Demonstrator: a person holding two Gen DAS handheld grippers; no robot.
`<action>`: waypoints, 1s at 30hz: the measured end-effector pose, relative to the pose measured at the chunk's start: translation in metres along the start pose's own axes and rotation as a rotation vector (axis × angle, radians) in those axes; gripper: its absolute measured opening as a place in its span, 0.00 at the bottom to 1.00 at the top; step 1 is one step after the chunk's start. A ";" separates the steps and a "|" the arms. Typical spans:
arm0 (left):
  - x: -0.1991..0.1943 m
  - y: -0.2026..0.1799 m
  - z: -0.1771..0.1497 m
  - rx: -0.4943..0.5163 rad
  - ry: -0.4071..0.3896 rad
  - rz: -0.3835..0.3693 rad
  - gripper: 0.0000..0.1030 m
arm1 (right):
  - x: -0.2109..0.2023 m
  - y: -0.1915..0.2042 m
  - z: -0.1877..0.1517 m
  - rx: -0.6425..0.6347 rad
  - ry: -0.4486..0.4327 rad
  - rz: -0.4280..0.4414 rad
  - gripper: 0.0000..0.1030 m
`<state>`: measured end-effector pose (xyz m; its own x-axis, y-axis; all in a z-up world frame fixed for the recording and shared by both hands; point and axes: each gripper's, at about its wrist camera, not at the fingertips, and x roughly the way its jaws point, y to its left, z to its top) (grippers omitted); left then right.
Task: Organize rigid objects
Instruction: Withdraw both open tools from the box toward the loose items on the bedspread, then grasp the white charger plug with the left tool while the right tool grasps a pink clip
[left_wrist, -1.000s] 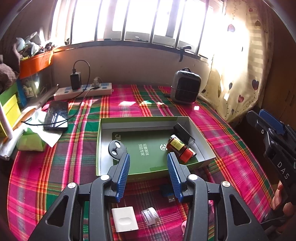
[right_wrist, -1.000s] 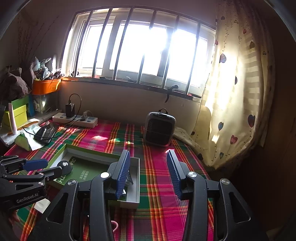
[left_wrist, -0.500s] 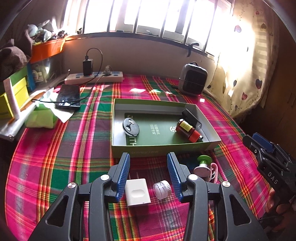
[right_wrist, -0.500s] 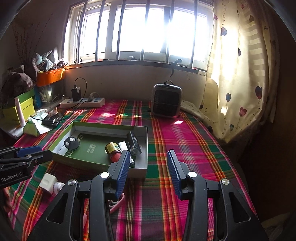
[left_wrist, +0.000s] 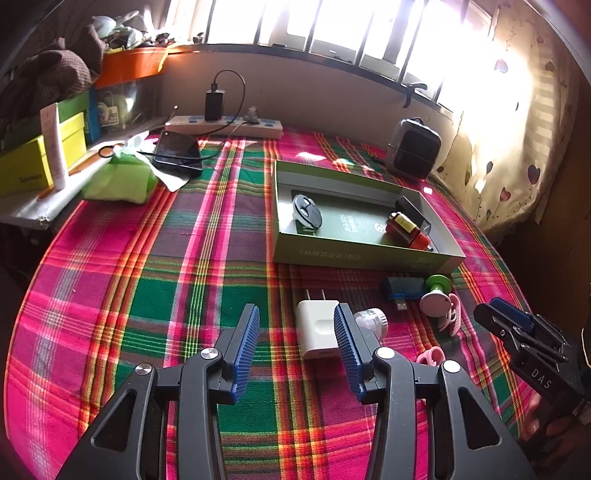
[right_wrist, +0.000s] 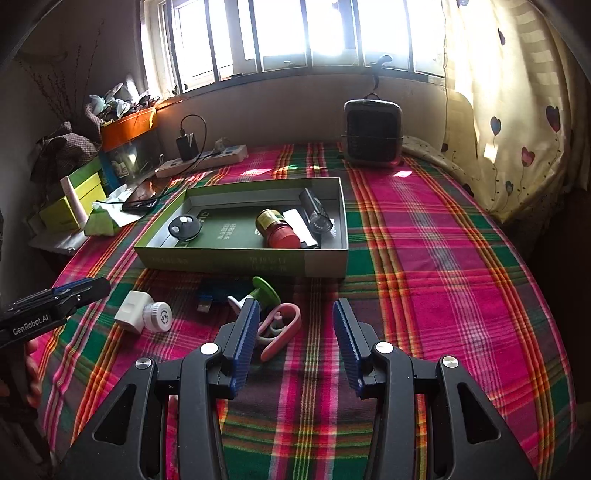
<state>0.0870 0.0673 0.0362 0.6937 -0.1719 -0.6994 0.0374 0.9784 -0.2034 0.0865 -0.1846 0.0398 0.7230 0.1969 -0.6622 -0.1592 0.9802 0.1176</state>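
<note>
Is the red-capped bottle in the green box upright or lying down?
Lying down. The red-capped bottle rests on its side on the floor of the green box, cap toward the near wall.

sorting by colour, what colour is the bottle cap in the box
Red cap, clearest in the right wrist view.
</note>
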 end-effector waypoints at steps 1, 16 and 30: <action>0.000 0.002 -0.001 -0.002 0.002 0.002 0.40 | 0.001 0.004 -0.003 -0.011 0.006 0.004 0.42; -0.002 0.010 -0.016 -0.027 0.024 -0.009 0.40 | 0.013 0.042 -0.028 -0.072 0.091 0.126 0.42; 0.004 0.003 -0.020 -0.005 0.046 -0.028 0.40 | 0.023 0.052 -0.034 -0.089 0.138 0.124 0.42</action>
<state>0.0754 0.0675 0.0193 0.6583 -0.2041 -0.7245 0.0522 0.9726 -0.2265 0.0723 -0.1293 0.0055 0.5959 0.3051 -0.7429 -0.3041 0.9419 0.1429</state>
